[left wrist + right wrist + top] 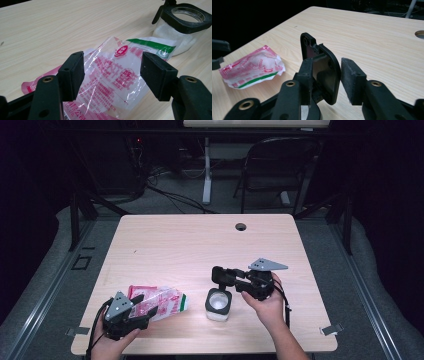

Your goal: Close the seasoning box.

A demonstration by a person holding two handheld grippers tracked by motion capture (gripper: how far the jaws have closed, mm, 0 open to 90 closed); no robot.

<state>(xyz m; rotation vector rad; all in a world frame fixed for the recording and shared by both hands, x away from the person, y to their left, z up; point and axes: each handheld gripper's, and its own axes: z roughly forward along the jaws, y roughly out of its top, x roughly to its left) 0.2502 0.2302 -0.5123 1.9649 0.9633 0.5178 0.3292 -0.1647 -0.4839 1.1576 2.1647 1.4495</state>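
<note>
Pink-printed plastic packet (157,302) lies crumpled at the near left of the wooden table (190,240), the left gripper (111,72) hovering over it with jaws apart, not pressing it. Just right stands a clear jar (218,304) of white powder. Above it, the right gripper (325,72) straddles the raised black flip lid (322,67), jaws partly closed.

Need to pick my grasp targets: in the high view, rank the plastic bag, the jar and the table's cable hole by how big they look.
1. Plastic bag, lying flat, widest of the three.
2. Jar, open-topped with a black collar, clearly smaller than the bag.
3. Cable hole, smallest, though it sits farther from the camera, which shrinks it somewhat.
</note>
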